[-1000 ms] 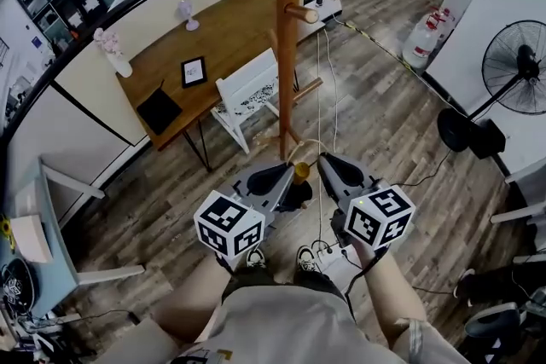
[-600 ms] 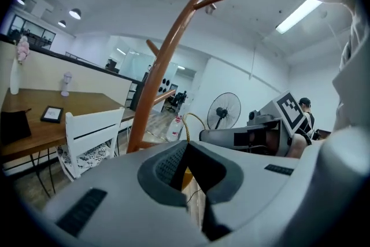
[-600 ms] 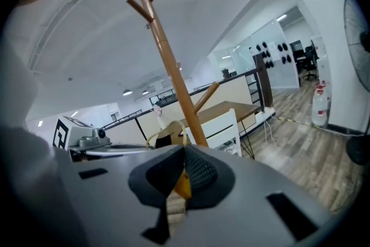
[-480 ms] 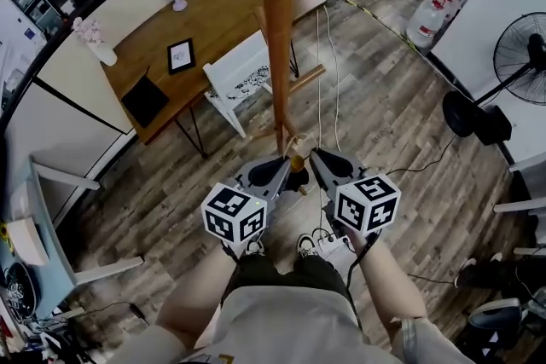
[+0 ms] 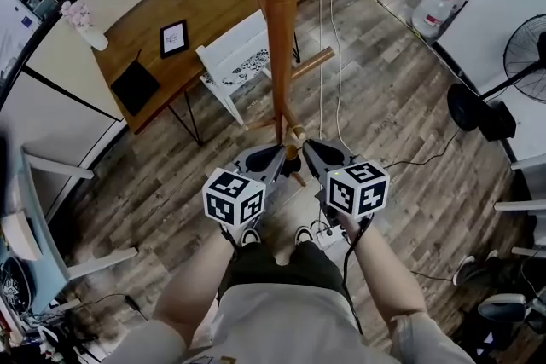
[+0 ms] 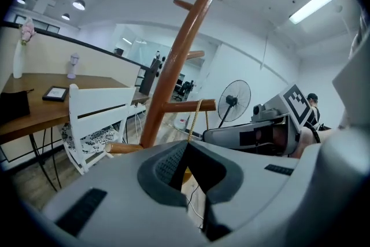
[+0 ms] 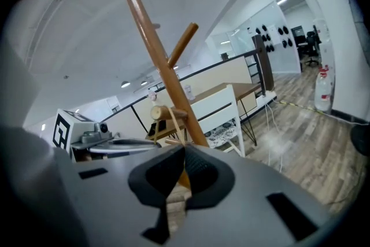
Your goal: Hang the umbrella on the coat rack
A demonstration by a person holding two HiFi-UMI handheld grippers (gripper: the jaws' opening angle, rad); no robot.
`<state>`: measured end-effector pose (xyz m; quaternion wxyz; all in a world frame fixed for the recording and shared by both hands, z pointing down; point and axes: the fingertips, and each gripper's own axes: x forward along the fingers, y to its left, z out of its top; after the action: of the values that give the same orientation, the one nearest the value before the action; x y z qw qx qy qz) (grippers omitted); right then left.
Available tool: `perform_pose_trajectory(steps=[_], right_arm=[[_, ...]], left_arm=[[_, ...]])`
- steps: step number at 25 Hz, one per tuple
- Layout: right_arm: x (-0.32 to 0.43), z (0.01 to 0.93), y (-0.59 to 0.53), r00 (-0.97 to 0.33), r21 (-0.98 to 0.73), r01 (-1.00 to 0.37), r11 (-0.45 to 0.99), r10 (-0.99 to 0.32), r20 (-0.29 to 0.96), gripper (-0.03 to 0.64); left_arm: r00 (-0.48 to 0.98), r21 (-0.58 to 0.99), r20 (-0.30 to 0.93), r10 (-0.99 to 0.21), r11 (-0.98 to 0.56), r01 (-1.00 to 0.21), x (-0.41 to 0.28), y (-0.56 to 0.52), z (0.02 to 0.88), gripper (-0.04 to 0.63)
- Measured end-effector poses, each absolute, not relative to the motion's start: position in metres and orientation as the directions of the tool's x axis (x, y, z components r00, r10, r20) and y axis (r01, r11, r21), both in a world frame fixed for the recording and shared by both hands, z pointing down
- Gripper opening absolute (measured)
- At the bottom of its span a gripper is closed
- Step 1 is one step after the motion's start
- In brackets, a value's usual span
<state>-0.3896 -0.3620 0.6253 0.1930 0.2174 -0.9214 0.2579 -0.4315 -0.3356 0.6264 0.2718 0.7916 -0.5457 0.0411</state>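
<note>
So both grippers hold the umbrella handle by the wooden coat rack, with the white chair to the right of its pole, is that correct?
Not quite: the head view shows the white chair to the left of the pole of the coat rack, beside the table. The left gripper and right gripper do both hold the umbrella handle.

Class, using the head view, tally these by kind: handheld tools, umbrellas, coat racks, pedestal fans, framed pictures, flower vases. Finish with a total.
tools: 2, the left tool and the right tool
umbrella: 1
coat rack: 1
pedestal fan: 1
framed picture: 1
flower vase: 1
total: 7
</note>
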Motion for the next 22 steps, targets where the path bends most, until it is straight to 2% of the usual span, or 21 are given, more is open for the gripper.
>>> perform_pose_trajectory(steps=[14,22], right_arm=[[-0.416,0.651,-0.382,-0.817,-0.384,-0.509,0.77,-0.293,0.496,0.029],[-0.408,0.629,-0.385,-0.812,-0.393,-0.538,0.746,-0.332,0.481,0.028]], left_arm=[[0.33,0.385,0.359,-0.873,-0.184,-0.904,-0.447,-0.369,0.657,0.01],[0.287,0.362,0.408,-0.867,-0.135,-0.922,-0.462,-0.365,0.652,0.021]])
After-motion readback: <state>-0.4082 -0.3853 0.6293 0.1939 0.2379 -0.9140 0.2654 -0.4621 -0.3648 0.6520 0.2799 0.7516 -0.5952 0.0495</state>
